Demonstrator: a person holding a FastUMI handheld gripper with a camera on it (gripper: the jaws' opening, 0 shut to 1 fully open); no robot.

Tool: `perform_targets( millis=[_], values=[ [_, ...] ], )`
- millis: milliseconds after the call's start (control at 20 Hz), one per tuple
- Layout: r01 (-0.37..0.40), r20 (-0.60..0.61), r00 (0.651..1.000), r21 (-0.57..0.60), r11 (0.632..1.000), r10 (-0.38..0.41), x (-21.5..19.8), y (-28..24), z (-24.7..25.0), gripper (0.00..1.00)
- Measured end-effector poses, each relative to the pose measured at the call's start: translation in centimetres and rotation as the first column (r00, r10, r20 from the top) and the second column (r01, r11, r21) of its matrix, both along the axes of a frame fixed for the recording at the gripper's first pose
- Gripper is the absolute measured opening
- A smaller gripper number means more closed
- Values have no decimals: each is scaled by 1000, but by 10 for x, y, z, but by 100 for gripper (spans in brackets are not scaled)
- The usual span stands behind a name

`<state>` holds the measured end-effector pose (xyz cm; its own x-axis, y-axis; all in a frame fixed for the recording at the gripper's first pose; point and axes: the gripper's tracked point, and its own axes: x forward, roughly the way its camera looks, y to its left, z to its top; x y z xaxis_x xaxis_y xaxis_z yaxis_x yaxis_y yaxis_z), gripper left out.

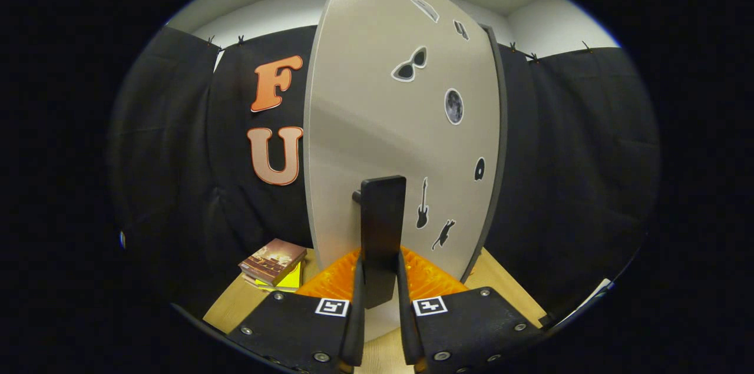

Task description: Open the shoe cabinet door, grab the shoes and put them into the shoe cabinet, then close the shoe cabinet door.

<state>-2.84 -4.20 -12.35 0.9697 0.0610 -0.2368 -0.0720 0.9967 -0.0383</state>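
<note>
The pale grey shoe cabinet door [383, 126] stands right in front of me, swung at an angle, with several black stickers on its face. A dark flat handle [382, 227] sticks out from the door. My gripper [380, 280] is shut on this handle, one finger pressing each side of its lower part. The door hides whatever lies behind it.
A small stack of books [274, 265] lies on the wooden table [235, 306] to the left of the fingers. Black cloth walls close in on both sides of the door. A strip of the table [500, 280] shows to the right of the door's lower edge.
</note>
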Motion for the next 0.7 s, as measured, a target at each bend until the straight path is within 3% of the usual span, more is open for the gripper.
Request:
perform_targets(
  millis=[400,700],
  values=[
    [137,8,991,-37,990,-137,-41,-82,3,20],
    [294,38,956,-93,951,-292,-59,-156,11,18]
  ],
)
